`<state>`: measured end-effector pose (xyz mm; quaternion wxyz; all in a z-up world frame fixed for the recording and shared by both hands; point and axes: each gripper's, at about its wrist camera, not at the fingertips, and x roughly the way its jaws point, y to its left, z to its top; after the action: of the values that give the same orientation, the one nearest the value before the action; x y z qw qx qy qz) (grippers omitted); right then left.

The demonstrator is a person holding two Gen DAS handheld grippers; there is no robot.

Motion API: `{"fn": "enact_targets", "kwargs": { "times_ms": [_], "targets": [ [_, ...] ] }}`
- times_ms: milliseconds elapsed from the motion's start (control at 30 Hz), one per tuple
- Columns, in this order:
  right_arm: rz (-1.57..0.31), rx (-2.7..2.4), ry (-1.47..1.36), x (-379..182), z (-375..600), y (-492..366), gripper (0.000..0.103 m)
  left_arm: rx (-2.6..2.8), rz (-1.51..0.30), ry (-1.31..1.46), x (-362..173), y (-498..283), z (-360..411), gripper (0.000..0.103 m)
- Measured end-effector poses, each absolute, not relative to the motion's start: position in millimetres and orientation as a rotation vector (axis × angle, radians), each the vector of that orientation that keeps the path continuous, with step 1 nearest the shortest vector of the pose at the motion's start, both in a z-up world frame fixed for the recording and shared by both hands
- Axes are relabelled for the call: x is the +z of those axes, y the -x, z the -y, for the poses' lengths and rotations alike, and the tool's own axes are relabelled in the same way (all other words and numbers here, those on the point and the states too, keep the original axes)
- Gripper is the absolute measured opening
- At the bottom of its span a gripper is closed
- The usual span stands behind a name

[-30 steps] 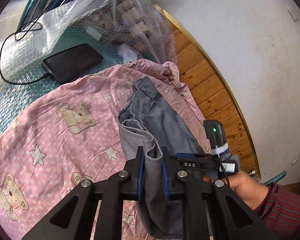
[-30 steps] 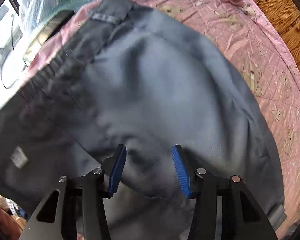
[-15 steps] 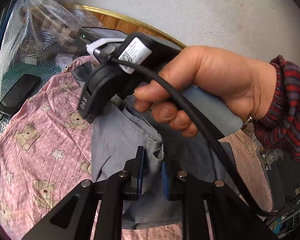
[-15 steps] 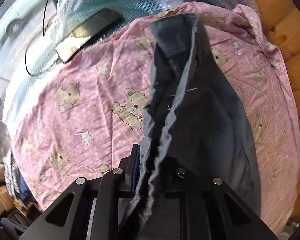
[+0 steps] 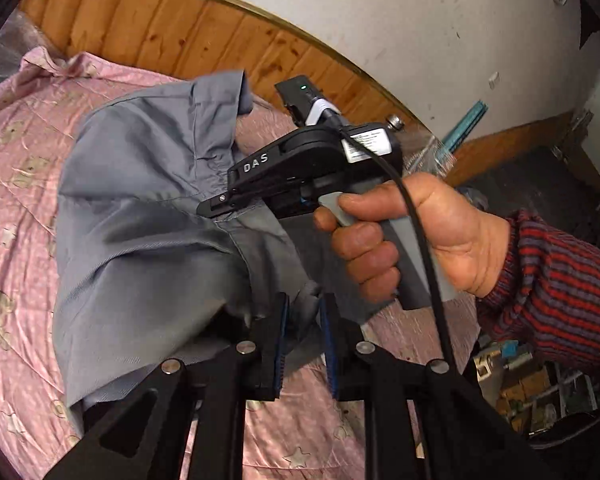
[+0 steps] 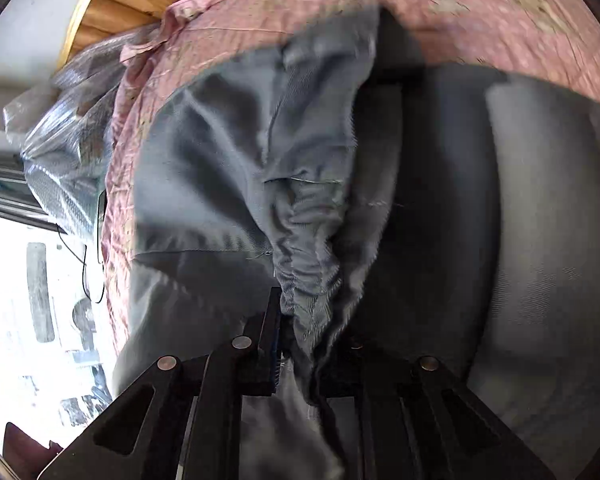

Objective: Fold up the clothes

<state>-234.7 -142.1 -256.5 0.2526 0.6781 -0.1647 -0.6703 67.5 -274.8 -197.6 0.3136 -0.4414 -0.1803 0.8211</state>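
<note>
Both grippers hold the grey shorts [image 5: 148, 216] up over the pink bear blanket [image 5: 16, 168]: left gripper [image 5: 303, 344] and right gripper [image 6: 300, 344] pinch bunched cloth. No neat fold yet.

One grey garment [image 5: 148, 216] shows, bunched and lifted over one pink quilt [image 5: 16, 184] printed with bears and stars. Two claws are in view: the left claw [image 5: 303, 344] at the near edge of its own camera, and the right claw [image 5: 224, 205] further off to the right, held by one hand [image 5: 412, 236] in one striped sleeve [image 5: 556, 292]. One black cable [image 5: 424, 248] runs down across that hand. At the far side there is one wooden headboard [image 5: 180, 36], and one clear plastic bundle [image 6: 64, 152] lies at the left.
</note>
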Motion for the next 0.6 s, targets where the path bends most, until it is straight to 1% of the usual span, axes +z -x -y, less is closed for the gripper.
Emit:
{"fn": "enact_targets", "kwargs": {
  "times_ms": [67, 133, 200, 267, 367, 400, 567, 600],
  "targets": [
    [0.556, -1.799, -1.828, -275.7, 141.3, 234.8, 0.014, 2.1, 0.469, 1.168, -197.6, -72.3, 271.8, 0.017],
    [0.58, -1.782, -1.797, -274.9, 141.9, 233.7, 0.014, 2.071, 0.436, 1.189, -197.6, -77.6, 272.4, 0.017],
    [0.54, -1.784, -1.78, -272.2, 145.7, 230.9, 0.016, 2.088, 0.444, 1.227, -199.4, -78.9, 280.0, 0.017],
    [0.505, -1.814, -1.768, -266.4, 146.3, 228.0, 0.017, 2.146, 0.517, 1.249, -205.4, -70.0, 299.9, 0.017],
    [0.454, -1.834, -1.762, -257.4, 155.0, 219.2, 0.013, 2.24, 0.635, 1.273, -218.4, -53.8, 325.5, 0.017],
    [0.453, -1.831, -1.77, -255.5, 158.3, 215.7, 0.013, 2.264, 0.637, 1.3, -225.9, -48.8, 329.4, 0.019],
    [0.395, -1.872, -1.775, -251.8, 172.1, 199.4, 0.011, 2.258, 0.604, 1.51, -272.0, -41.3, 335.8, 0.019],
    [0.379, -1.888, -1.768, -251.5, 174.5, 199.0, 0.009, 2.252, 0.596, 1.553, -281.4, -40.3, 336.8, 0.019]
  ]
}}
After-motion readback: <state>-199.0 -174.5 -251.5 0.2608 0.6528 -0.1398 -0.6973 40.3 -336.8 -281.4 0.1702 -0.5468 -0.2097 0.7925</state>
